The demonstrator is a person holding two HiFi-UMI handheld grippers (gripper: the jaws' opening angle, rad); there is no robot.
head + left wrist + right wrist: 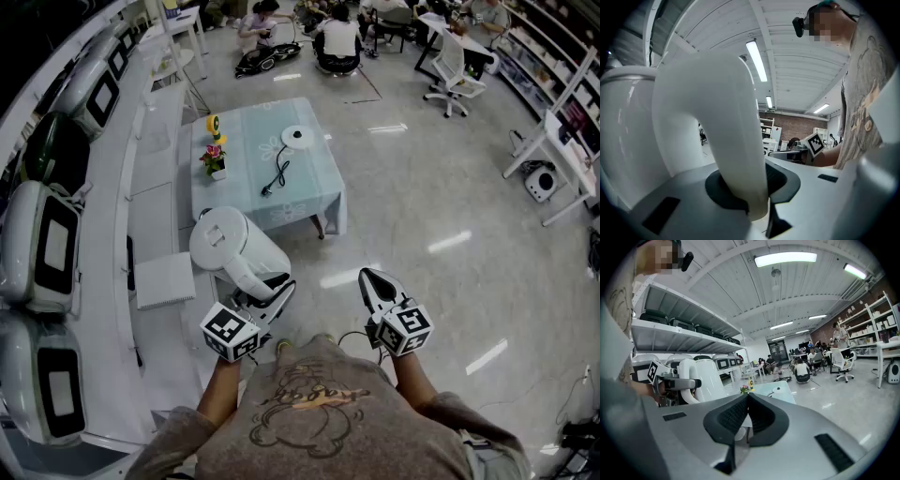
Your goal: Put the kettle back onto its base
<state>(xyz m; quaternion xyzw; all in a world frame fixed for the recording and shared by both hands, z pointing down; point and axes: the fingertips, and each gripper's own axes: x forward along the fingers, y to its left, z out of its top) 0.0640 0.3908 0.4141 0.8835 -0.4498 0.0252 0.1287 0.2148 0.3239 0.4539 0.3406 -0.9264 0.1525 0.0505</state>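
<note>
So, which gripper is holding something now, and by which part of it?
The left gripper holds the white kettle by its curved handle, with the jaws closed on it. The right gripper is shut and empty.

Cloth-covered table (309, 187) on a glossy floor (422, 206).
Ahead of the left gripper (270, 292), the table (pale blue-green cloth) bears a round white kettle base (298, 137) toward its far edge. The black cord and plug (278, 175) trail nearer, and a small potted flower (215, 161) stands leftward.

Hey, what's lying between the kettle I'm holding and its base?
Only the black power cord from the base, lying on the tablecloth beyond the kettle; the head view shows it.
</note>
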